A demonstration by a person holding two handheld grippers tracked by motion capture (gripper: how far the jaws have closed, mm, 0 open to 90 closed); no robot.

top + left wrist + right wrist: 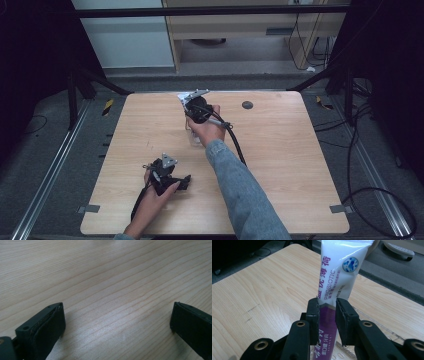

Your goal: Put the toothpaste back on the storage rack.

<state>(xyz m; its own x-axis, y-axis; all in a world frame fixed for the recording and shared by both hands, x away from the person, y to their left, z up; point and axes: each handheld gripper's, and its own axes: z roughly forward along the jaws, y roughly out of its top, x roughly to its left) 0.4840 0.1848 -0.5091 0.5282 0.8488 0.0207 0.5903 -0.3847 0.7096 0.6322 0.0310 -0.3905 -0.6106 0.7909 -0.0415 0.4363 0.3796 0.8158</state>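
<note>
High view gave me the table (pixel 280 165) first, wood and mostly bare, so I place everything from it. My right gripper (pixel 327 312) was out over the table's far middle, its jaws clamped on a white and purple tube (pixel 337 277) that stood upright between them. Under the tube I made out something clear (pixel 377 327), maybe a holder, though I couldn't be sure. I judged the grasp done, with the carrying or setting down of the tube left to do. My left gripper (pixel 117 322) rested low at the table's near left, jaws wide apart and holding nothing. A small dark disc (pixel 247 105) lay near the table's far edge, well clear. Nothing blocked my way.
</note>
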